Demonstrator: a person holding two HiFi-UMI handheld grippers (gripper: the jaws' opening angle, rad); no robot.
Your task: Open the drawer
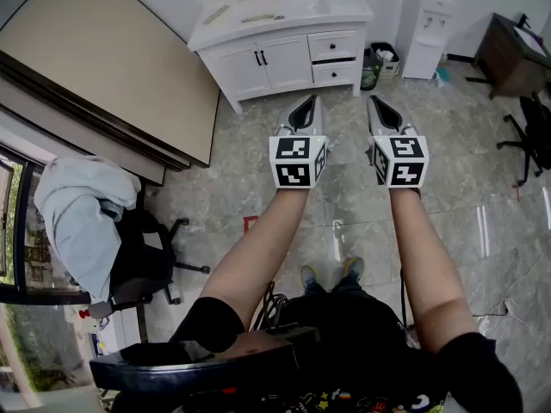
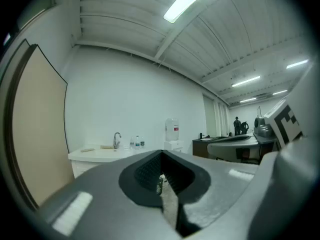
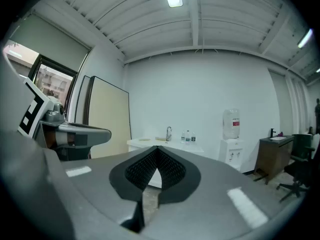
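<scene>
A white vanity cabinet (image 1: 258, 63) stands against the far wall, some way ahead across the floor. Two drawers sit one above the other at its right side: the upper drawer (image 1: 333, 45) and the lower drawer (image 1: 336, 72), with a dark gap between them. My left gripper (image 1: 306, 101) and right gripper (image 1: 380, 104) are held side by side in the air, pointing at the cabinet and well short of it. Both are shut with nothing between the jaws. The left gripper view shows the left gripper (image 2: 161, 155) and the vanity (image 2: 97, 156) far off. The right gripper (image 3: 157, 150) faces the same vanity (image 3: 167, 145).
A water dispenser (image 1: 426, 24) and a bin (image 1: 376, 64) stand right of the vanity. A large beige panel (image 1: 103, 54) leans at the left. An office chair draped with cloth (image 1: 95, 222) is at near left; a brown desk (image 1: 514, 54) and black chair (image 1: 534, 136) at right.
</scene>
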